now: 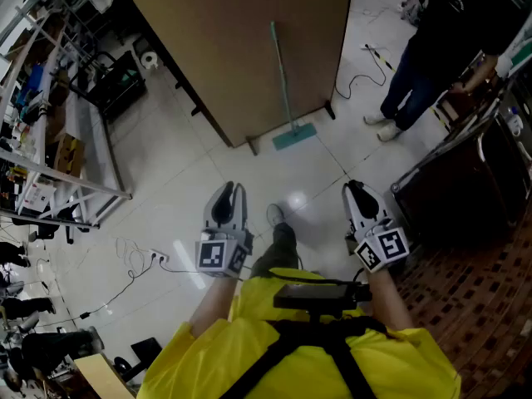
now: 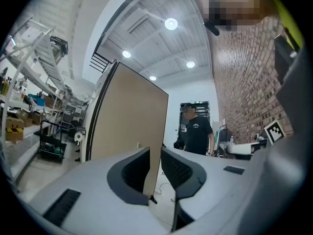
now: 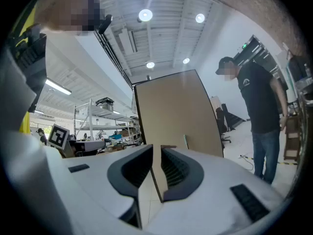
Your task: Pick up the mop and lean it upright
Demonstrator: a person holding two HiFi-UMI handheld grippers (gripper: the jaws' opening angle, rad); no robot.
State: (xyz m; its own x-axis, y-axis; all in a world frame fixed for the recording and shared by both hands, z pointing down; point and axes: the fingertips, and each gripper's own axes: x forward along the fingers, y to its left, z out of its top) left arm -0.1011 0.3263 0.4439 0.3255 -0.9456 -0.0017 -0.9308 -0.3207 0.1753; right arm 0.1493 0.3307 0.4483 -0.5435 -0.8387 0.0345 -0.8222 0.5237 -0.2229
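Head view: the person's yellow top fills 6 o'clock and hides their legs, apart from one shoe (image 1: 276,214) on the glossy pale floor (image 1: 191,165). The left gripper (image 1: 229,194) and right gripper (image 1: 358,196) point toward 12 o'clock, and both are well apart from the mop (image 1: 283,81). The mop's thin teal handle leans against a flat tan panel (image 1: 249,32) at 12 o'clock, with its flat teal head on the floor at the panel's foot. A bystander (image 1: 449,32) in dark clothes at 2 o'clock is cut off by the frame. The metal shelving (image 1: 79,152) at 9 o'clock holds a cardboard box (image 1: 68,153), but what is in it cannot be made out.

Left gripper view: the left gripper (image 2: 155,154) has its dark ribbed jaws released, a narrow gap apart with nothing between them. Through the gap shows the panel (image 2: 129,116) edge. A black cart (image 2: 51,143) at 9 o'clock has unclear contents. A brick wall (image 2: 244,82) runs along 3 o'clock, and the bystander (image 2: 195,131) stands at centre.

Right gripper view: the right gripper (image 3: 156,154) is likewise unclenched, slightly apart and empty. Only a sliver of the mop (image 3: 186,142) shows against the panel (image 3: 176,111), just above the jaws. The bystander (image 3: 257,102) stands at 3 o'clock and the shelving (image 3: 93,116) at 9 o'clock.
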